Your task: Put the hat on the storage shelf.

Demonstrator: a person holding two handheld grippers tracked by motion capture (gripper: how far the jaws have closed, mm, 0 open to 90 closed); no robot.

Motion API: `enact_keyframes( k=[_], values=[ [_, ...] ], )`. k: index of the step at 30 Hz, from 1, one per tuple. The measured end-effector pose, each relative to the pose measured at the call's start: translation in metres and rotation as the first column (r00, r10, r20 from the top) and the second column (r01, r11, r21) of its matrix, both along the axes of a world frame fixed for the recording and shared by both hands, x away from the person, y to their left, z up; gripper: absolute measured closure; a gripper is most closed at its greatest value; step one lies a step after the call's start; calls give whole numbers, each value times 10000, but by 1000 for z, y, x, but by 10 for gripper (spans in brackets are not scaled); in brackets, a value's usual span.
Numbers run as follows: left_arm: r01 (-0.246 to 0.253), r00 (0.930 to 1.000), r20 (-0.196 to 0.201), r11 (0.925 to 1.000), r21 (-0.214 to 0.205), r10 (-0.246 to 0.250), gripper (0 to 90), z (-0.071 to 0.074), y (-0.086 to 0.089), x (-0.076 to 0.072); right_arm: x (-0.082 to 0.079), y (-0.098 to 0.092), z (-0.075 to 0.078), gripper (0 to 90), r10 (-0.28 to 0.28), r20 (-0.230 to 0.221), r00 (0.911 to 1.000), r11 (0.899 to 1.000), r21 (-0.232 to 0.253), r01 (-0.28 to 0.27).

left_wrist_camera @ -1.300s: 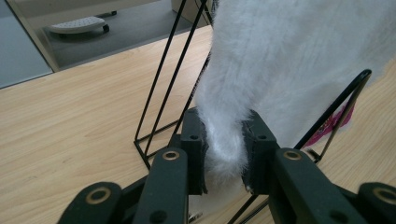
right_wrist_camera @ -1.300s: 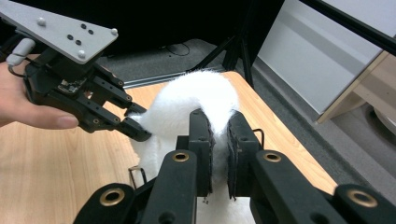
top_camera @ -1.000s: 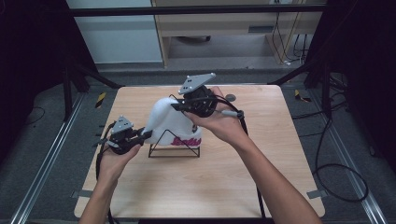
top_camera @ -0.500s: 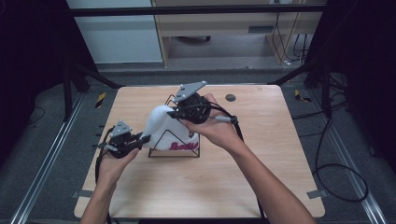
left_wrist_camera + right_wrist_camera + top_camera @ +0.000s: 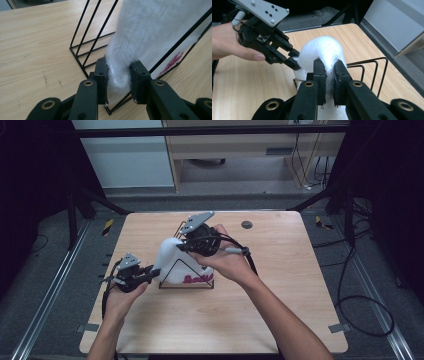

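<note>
since a second ago both hand-held grippers got lowered, and the fluffy white item (image 5: 172,262) is now sat in the black wire rack (image 5: 186,279) on the tabletop (image 5: 280,310). left hand-held gripper (image 5: 118,77) has been easing open but fur's pinched; right hand-held gripper (image 5: 329,72) is clamped on top. soft, light, squashy, best gripped by bunched fur.

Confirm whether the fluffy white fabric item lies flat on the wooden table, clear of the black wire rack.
No: the fluffy white fabric item sits inside the black wire rack.
</note>
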State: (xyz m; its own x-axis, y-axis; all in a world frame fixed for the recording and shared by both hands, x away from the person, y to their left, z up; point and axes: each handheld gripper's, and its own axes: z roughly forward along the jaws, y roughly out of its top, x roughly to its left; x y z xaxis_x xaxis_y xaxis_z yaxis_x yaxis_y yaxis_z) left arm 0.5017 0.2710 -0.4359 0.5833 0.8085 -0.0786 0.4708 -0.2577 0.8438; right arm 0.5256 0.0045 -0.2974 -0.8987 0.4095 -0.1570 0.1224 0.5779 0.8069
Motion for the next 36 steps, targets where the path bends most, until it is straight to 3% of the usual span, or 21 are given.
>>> enact_keyframes(
  k=[14,18,24,27,28,36],
  values=[
    [-292,9996,-41,9995,-97,291,690,-2,10,-6,3,4,-15,800,-161,-282,9995,9996,-251,154],
    [-761,9970,110,9971,-81,761,582,1,14,-8,2,2,-13,751,-234,-276,9993,9996,-181,229],
    [-1837,9829,288,9803,722,1820,377,2,28,-10,0,-10,-7,700,-379,-351,9987,9992,71,382],
    [-2015,9795,141,9749,943,2011,284,-3,31,-10,-1,-13,-6,693,-475,-394,9981,9988,90,479],
    [-2131,9766,-23,9698,1188,2149,253,-9,34,-9,-1,-17,-6,687,-507,-394,9979,9986,121,512],
    [-2367,9680,-431,9562,1720,2474,153,-30,39,-10,-4,-29,-3,659,-725,-372,9967,9971,218,733]
  ],
)
